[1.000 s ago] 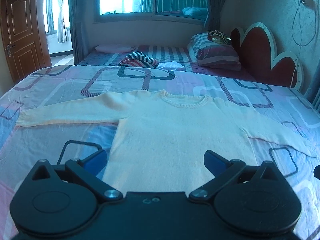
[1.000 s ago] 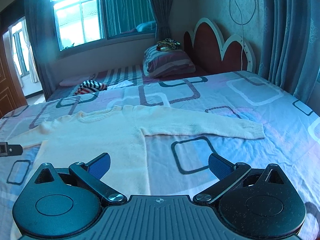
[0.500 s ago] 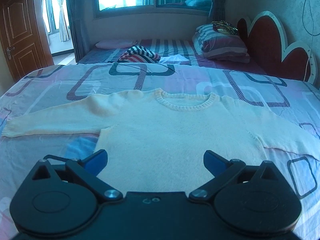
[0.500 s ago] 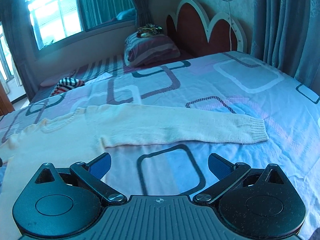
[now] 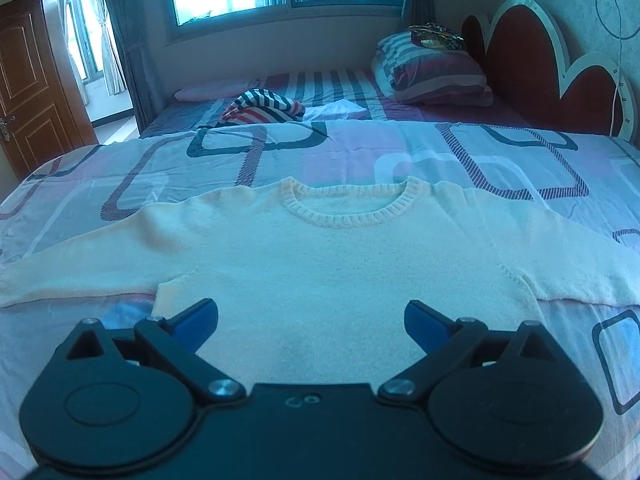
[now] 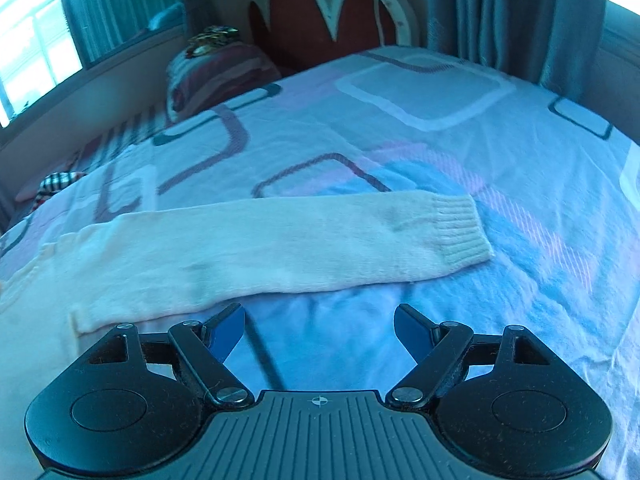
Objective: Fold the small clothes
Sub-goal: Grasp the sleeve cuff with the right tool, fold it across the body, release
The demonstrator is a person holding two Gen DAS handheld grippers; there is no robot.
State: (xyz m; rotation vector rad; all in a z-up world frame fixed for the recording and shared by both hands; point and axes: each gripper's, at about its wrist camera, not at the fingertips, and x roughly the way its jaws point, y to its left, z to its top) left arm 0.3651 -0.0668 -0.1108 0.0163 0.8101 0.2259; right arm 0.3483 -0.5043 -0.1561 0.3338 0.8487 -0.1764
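A cream knitted sweater point(image 5: 340, 272) lies flat on the bed, front up, collar away from me, both sleeves spread out sideways. My left gripper point(image 5: 311, 320) hovers over the lower body of the sweater, open, with nothing between its blue pads. In the right wrist view the sweater's right sleeve point(image 6: 280, 248) stretches across the sheet to its ribbed cuff point(image 6: 460, 228). My right gripper point(image 6: 319, 330) hangs just in front of the sleeve's near edge over bare sheet; its jaws are closing, with nothing between them.
The bed is covered by a sheet point(image 5: 360, 152) patterned with rounded squares. A striped cloth bundle point(image 5: 260, 108) and a striped pillow point(image 5: 432, 72) lie on the far side. A red scalloped headboard point(image 5: 540, 52) stands at the right, a wooden door point(image 5: 28, 92) at the left.
Both grippers dropped lower and closer to the sweater. The right one swung right along the sleeve toward the cuff and rolled, and its jaws narrowed. The left one shifted toward the sweater's centre.
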